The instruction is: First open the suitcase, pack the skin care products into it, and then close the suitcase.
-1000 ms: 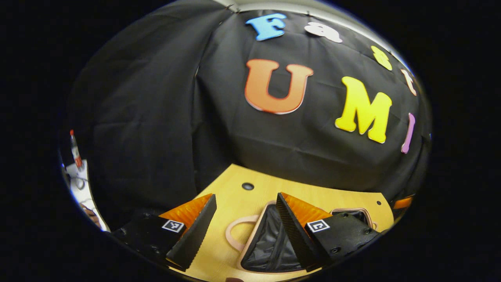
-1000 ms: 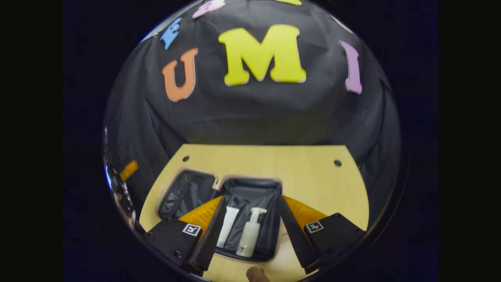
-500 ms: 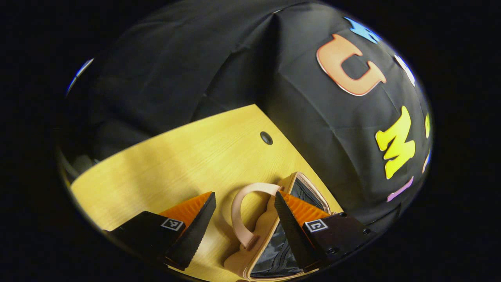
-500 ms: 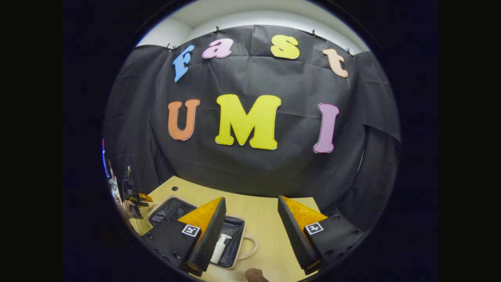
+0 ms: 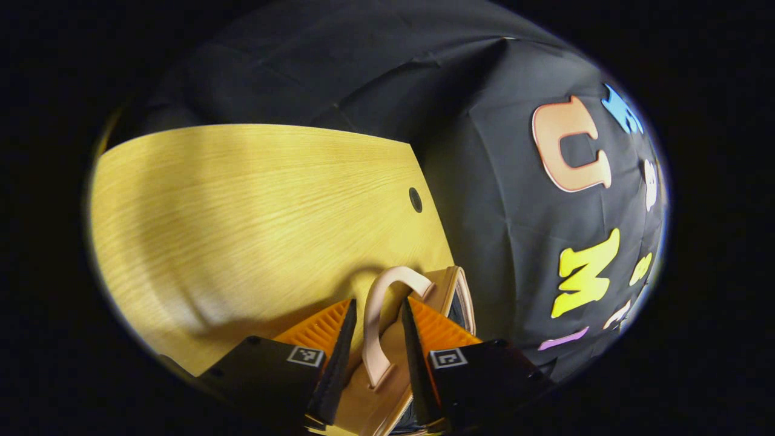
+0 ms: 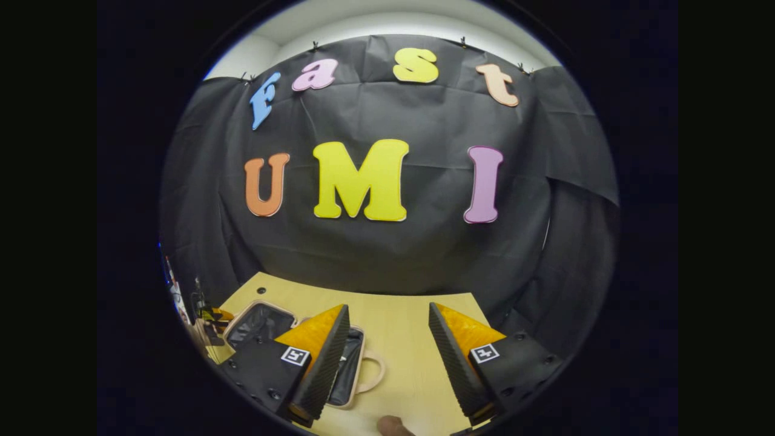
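In the left gripper view the left gripper (image 5: 374,339) has its jaws drawn close around the suitcase handle (image 5: 378,321), though whether both fingers press on it I cannot tell. If the grip is loose, the thin loop could slip free as that half swings over, letting it drop back. The right gripper (image 6: 387,357) hangs wide open, holding nothing, above the table (image 6: 399,321). The suitcase (image 6: 272,330) lies open on the table's left side, its two halves running left to right, the handles pointing outward.
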Tool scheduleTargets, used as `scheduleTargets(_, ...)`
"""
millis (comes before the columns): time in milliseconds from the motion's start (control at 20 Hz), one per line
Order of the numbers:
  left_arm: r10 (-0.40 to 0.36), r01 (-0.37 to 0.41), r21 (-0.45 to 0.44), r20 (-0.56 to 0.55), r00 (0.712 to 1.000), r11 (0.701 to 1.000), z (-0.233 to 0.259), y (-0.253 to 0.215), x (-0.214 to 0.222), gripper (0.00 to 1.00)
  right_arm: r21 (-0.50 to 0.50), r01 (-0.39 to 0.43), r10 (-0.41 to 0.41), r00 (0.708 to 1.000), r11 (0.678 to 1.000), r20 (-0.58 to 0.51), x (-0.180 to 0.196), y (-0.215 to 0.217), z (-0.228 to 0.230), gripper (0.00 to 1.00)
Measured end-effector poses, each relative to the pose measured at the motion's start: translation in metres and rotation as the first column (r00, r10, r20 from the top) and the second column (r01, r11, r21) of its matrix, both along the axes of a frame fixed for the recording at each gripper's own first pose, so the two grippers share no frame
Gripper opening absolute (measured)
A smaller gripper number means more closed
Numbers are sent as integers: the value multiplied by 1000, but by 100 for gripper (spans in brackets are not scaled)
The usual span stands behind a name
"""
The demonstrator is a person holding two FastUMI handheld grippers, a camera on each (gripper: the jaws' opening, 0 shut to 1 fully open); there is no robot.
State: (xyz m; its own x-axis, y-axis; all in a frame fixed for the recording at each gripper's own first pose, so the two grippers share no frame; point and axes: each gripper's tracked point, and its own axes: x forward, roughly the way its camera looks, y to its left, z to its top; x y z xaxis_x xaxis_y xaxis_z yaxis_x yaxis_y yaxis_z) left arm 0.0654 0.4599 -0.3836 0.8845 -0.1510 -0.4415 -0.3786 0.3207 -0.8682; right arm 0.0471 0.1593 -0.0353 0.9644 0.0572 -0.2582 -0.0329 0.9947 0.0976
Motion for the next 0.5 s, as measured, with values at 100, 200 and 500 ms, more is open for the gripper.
scheduleTargets(100,-8,8,12,-5,1000,1000,-4,0,-5,32,10,9,-9,1000,1000,-3,-2,-5,0,78)
scheduleTargets(200,-2,3,-27,13,1000,1000,-2,-1,-5,12,17,11,-11,1000,1000,-5,-1,-8,-2,78)
scheduleTargets(500,-10,12,-45,30,1000,999,5,-5,-10,6,-21,-17,18,999,1000,51,-9,-16,12,78)
